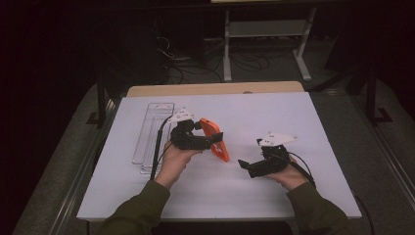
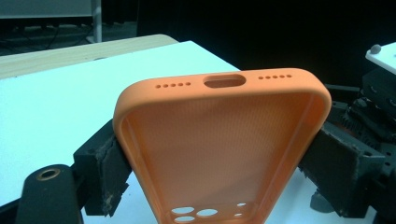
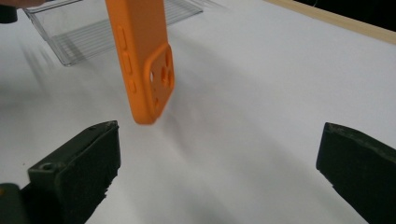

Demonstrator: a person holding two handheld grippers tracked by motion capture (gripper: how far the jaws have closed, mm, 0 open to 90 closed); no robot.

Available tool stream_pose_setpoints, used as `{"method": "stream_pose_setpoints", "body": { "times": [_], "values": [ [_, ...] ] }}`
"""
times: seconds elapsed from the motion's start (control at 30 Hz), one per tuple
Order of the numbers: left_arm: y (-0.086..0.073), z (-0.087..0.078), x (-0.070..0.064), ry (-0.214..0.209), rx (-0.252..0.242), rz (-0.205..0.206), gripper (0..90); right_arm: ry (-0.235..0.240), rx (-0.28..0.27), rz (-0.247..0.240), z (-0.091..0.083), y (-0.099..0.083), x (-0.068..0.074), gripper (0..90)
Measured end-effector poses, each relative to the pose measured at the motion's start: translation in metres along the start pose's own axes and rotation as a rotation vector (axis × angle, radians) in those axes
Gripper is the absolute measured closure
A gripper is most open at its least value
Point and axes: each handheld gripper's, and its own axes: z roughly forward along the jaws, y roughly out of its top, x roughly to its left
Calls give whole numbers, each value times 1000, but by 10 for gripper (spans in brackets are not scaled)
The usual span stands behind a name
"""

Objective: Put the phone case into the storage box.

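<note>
An orange phone case (image 1: 215,138) is held off the white table, pinched across its width by my left gripper (image 1: 213,141). The left gripper view shows the case's hollow inside (image 2: 219,140), port cutouts at its top edge and camera holes near the bottom, with a black jaw pressed on each side. In the right gripper view the case (image 3: 142,56) hangs ahead at upper left, its back and camera cutout facing me. My right gripper (image 1: 246,166) hovers open to the right of the case, jaws wide apart and holding nothing, as seen in its own view (image 3: 217,168).
A clear plastic tray (image 1: 152,134) lies on the table's left part, behind the left hand, also seen as the tray (image 3: 88,28). The white tabletop (image 1: 264,112) has a wooden strip (image 1: 215,89) at its far edge. Desk legs and cables stand beyond.
</note>
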Motion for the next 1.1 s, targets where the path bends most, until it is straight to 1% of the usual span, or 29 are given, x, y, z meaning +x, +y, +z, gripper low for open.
{"method": "stream_pose_setpoints", "body": {
  "times": [0.07,0.13,0.27,0.4,0.43,0.47,0.5,0.57,0.6,0.63,0.7,0.77,0.83,0.87,0.93,1.03,1.1],
  "values": [
    [0,-1,0,0,2,3,157,-5,-7,7,-4,-4,-3,0],
    [1,-1,0,-1,-2,5,158,-7,-6,24,-8,-7,-5,0],
    [2,-2,0,-5,-6,9,158,-17,3,19,-14,-16,-8,0],
    [3,-4,0,-4,-9,9,158,-32,9,29,-21,-24,-9,0],
    [3,-4,0,-4,-9,12,158,-38,2,20,-23,-26,-10,0],
    [3,-5,0,-4,-11,10,158,-37,6,32,-24,-28,-9,0],
    [3,-5,0,-6,-14,8,158,-36,4,31,-25,-30,-10,0],
    [4,-6,1,-4,-14,17,158,-36,2,28,-26,-35,-9,0],
    [4,-6,0,-5,-18,15,158,-36,8,17,-27,-38,-8,0],
    [5,-6,0,-7,-19,14,158,-37,13,21,-27,-40,-6,0],
    [5,-7,1,-7,-21,19,158,-43,12,3,-29,-44,-6,0],
    [6,-8,1,-10,-21,23,158,-36,13,17,-30,-48,-7,0],
    [7,-9,1,-6,-25,28,158,-38,17,25,-30,-49,-7,0],
    [7,-10,1,-4,-21,36,158,-41,15,18,-30,-50,-8,0],
    [9,-11,2,-3,-30,37,158,-38,15,23,-30,-50,-7,0],
    [11,-13,2,-1,-31,46,158,-35,17,12,-29,-50,-6,0],
    [13,-13,3,-1,-24,42,158,-36,16,9,-29,-50,-5,0]
  ]
}}
